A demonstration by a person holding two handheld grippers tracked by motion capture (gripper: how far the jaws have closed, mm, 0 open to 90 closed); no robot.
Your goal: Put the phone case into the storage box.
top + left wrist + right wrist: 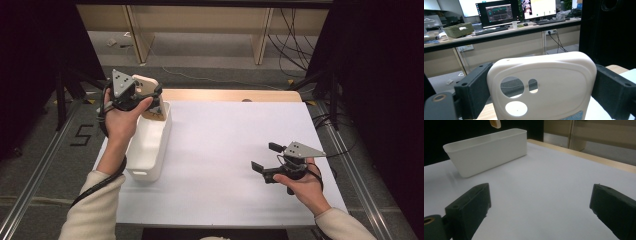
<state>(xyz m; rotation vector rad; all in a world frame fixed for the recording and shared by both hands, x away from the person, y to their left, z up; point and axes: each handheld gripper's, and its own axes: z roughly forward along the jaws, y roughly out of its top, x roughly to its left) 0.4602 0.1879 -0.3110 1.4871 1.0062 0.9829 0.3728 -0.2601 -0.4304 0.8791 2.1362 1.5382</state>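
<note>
At the left, a cream phone case is clamped across its width by the left gripper and held upright just above the far end of the white bin, its long axis pointing down into it; at the right, the right gripper is held released above the table

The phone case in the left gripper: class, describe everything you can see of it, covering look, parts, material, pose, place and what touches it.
The phone case is cream-coloured with rounded corners and looks like soft, matt silicone. It has two round cut-outs and a smaller slot for the camera, and a bluish patch at its lower edge. It stands upright, clamped by its two sides in the left gripper, whose black jaws press on it. It hangs above the far end of the white bin, apart from it.
</note>
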